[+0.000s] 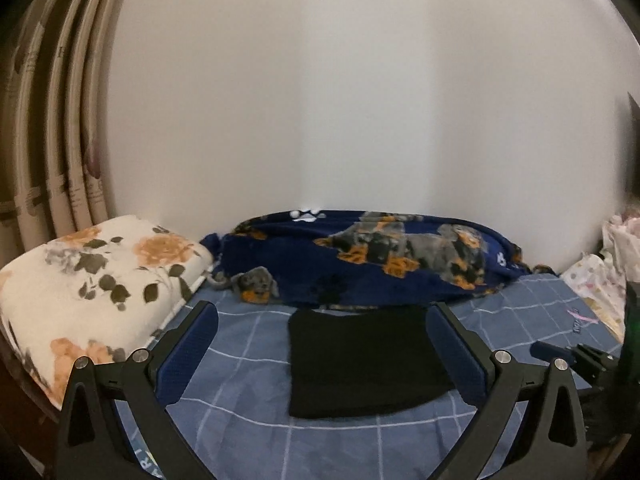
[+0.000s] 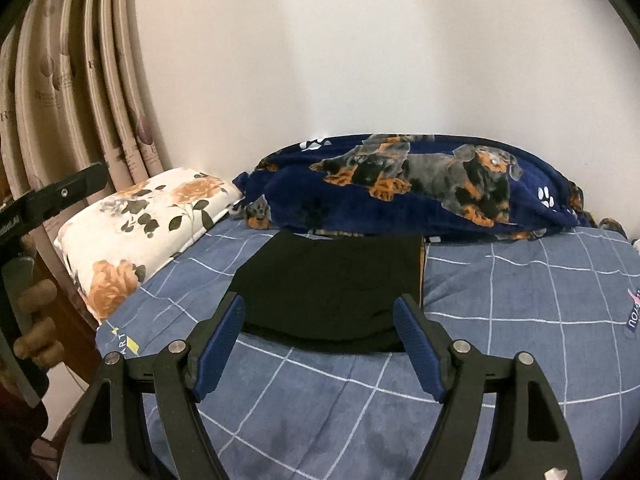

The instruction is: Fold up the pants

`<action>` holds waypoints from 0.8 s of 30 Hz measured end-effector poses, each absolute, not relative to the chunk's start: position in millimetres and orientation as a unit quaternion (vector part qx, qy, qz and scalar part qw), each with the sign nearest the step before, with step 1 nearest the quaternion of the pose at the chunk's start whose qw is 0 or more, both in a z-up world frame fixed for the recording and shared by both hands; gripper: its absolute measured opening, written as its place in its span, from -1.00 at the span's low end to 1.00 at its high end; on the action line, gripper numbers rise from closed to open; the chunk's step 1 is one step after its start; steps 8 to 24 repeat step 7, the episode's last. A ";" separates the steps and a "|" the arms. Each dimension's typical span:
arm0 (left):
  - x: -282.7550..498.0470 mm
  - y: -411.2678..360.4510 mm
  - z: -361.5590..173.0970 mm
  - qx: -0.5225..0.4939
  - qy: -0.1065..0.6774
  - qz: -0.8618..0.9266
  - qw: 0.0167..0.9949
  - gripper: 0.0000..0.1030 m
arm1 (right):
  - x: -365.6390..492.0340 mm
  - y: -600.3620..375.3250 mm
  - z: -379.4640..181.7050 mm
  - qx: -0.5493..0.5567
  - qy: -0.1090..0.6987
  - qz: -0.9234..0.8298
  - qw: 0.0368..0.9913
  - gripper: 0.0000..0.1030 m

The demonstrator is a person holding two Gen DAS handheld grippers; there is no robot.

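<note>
The black pants lie folded into a flat rectangle on the blue checked bed sheet. They also show in the right wrist view. My left gripper is open and empty, held above the sheet in front of the pants, its fingers either side of them in view. My right gripper is open and empty, just in front of the near edge of the pants. The right gripper's body shows at the right edge of the left wrist view.
A navy dog-print blanket lies bunched along the white wall behind the pants. A floral pillow sits at the left, by the curtains. Light patterned bedding is at the far right.
</note>
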State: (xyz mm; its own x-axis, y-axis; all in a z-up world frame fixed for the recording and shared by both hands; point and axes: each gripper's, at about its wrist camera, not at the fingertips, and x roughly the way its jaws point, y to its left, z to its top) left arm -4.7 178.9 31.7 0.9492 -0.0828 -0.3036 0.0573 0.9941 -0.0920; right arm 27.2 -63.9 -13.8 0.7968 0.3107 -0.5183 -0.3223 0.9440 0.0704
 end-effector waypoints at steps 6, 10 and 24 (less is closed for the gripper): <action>-19.3 159.1 29.6 -0.029 0.139 -0.032 0.989 1.00 | 16.7 -66.2 -12.2 -0.014 0.270 0.167 0.948 0.45; -19.6 156.7 29.0 -0.032 0.143 -0.032 0.989 1.00 | 15.3 -65.7 -11.4 -0.015 0.269 0.165 0.949 0.45; -19.6 156.7 29.0 -0.032 0.143 -0.032 0.989 1.00 | 15.3 -65.7 -11.4 -0.015 0.269 0.165 0.949 0.45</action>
